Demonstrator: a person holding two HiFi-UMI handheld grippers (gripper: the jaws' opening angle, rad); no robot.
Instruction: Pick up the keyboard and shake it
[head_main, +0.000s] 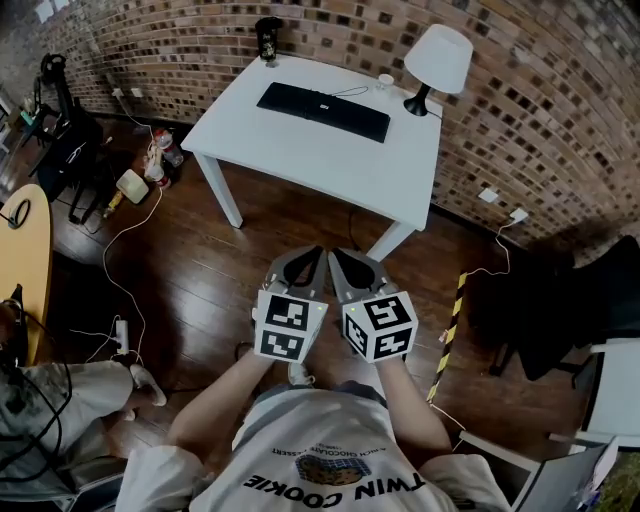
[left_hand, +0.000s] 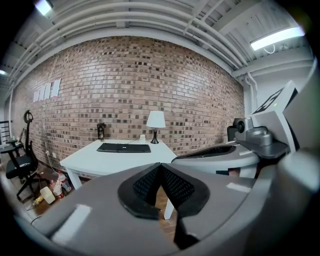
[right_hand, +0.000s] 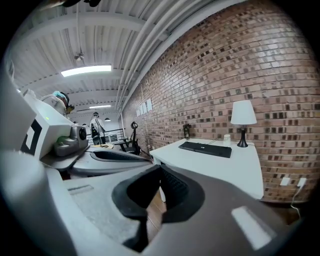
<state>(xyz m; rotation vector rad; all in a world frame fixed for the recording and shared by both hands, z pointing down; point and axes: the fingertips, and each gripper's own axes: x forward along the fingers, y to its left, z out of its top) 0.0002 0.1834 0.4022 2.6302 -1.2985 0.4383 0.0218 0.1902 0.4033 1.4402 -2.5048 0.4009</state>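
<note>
Keyboard (head_main: 322, 111) lies flat on the white table (head_main: 330, 165), well ahead of both sets of fingertips, nothing touching it. That fits either before a pickup or after it is set back down; can't tell which.

Left gripper (head_main: 312, 256) and right gripper (head_main: 340, 258) sit side by side over the wood floor. Both are clenched tight, pads together, nothing between them.

Risks, as a judgement:
- Clenched jaws can't take the keyboard; arriving like this would just shove it across the table.
- It's thin and flat on the top, so pads could slip off an edge during a shake.
- A thin cable (head_main: 345, 92) runs off its far side toward the cup (head_main: 385, 82) and lamp (head_main: 437, 60); a lift or shake could tug it and knock them.
- The grippers are nearly touching and could bump.

Hard to see: where the cable ends, the keys (too small), the keyboard's underside, and the nearer parts of the jaws behind the marker cubes in the head view.
</note>
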